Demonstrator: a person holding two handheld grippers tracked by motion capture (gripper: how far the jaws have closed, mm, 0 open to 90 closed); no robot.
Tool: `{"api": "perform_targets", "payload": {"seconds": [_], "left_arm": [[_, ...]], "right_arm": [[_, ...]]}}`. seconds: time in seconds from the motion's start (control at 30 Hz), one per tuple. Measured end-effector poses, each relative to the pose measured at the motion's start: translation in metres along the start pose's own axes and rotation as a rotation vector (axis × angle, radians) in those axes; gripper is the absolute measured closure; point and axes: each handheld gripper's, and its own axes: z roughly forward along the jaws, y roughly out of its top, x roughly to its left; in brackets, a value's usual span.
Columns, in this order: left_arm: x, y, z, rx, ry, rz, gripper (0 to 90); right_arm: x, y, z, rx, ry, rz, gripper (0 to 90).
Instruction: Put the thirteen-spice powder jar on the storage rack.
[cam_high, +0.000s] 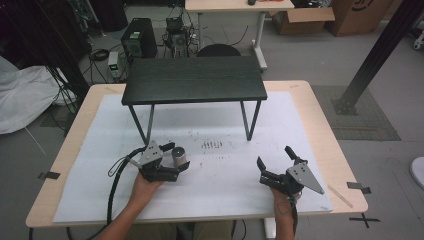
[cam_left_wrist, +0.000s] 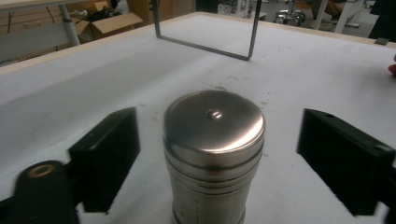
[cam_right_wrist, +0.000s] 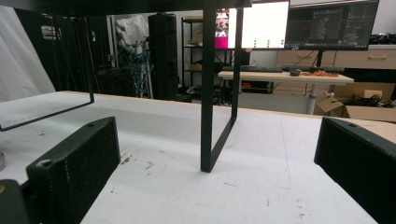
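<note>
Wooden table (cam_high: 320, 130) was covered by a white sheet (cam_high: 210, 170), likely to give a plain work surface; sheet was scuffed with dark marks near its middle. A small black shelf (cam_high: 194, 80) on thin metal legs stood at the far half of the sheet, its top bare, probably meant as a place to put something on or under. Left gripper (cam_high: 172, 162) sat on the near left of the sheet, jaws spread wide on either side of a steel canister (cam_left_wrist: 214, 154), not touching it, so it looked lined up for a grasp not yet made. Canister stood upright on the sheet, between those jaws, in front of the shelf's left leg. Right gripper (cam_high: 275, 162) rested near right, jaws also apart and holding nothing, pointed toward the shelf's right leg (cam_right_wrist: 219, 93), seemingly waiting
</note>
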Motion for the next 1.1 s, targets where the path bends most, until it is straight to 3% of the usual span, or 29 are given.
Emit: {"api": "perform_targets", "payload": {"seconds": [0.83,1.1], "left_arm": [[0.0029,-0.0012,-0.0019,-0.023,-0.017,-0.023,45.1],[0.0041,-0.0014,-0.0020,-0.025,-0.014,-0.037,48.3]], "right_arm": [[-0.0002,-0.0001,-0.0006,-0.003,0.007,0.004,0.3],[-0.0004,-0.0002,-0.0008,-0.005,0.008,0.006,0.4]]}}
